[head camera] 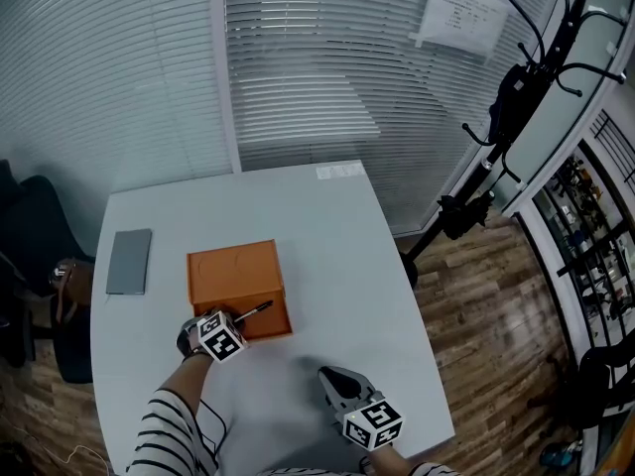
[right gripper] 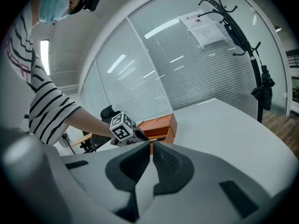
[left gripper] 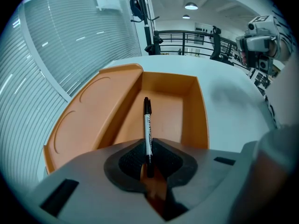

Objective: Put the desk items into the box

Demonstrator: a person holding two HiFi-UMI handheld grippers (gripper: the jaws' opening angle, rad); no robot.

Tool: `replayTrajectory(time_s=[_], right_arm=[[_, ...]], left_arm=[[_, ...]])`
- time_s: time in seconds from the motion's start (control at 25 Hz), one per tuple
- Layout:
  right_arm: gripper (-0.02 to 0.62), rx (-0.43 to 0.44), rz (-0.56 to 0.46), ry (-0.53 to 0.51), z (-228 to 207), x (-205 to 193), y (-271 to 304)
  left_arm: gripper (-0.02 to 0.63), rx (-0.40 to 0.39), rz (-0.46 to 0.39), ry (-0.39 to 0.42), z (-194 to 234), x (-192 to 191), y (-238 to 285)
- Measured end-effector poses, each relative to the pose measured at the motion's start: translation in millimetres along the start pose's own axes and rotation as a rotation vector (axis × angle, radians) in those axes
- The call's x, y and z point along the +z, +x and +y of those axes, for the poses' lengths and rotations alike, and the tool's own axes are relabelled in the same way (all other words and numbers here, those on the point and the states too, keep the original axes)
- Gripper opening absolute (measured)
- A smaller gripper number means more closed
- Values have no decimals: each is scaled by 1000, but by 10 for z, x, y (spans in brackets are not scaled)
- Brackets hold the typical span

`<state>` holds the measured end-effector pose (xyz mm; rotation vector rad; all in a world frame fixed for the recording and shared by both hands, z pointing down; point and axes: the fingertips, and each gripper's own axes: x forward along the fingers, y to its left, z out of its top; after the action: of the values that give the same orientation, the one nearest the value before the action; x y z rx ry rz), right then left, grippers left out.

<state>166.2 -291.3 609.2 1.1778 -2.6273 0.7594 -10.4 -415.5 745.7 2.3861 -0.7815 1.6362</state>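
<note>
Pen (left gripper: pixel 148 129): pinched in left gripper (left gripper: pixel 148 157) jaws, tip over open orange box (left gripper: pixel 200 111); print unreadable.
Left arm: striped sleeve (head camera: pixel 174 429), reaching to box's near edge.
Right gripper (right gripper: pixel 151 149): jaws pressed together, empty, above table (head camera: pixel 337 256).

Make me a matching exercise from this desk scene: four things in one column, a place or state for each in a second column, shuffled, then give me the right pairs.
Things
1. pen
2. orange box
3. grey pad
4. right gripper

Places or states
A. lies flat on the desk, left of the box in the head view
B. jaws together, nothing between them
C. clamped in the left gripper, pointing over the box
D. open, lid folded back

Pairs: 1-C, 2-D, 3-A, 4-B
</note>
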Motion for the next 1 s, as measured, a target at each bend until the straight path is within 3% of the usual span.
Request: replayTrajectory(time_s=[0.64,0.84,1.0], right_arm=[[28,3,-9,-4,60,24,-35],[28,4,-16,-11,106,35,-81],[28,6,-29,-15,179,74,-128]], left_arm=[[63,26,-27,30,14,71,-149],[63,103,-86,34,78,198,-344],[40,162,-192,-34,121,352,-617]])
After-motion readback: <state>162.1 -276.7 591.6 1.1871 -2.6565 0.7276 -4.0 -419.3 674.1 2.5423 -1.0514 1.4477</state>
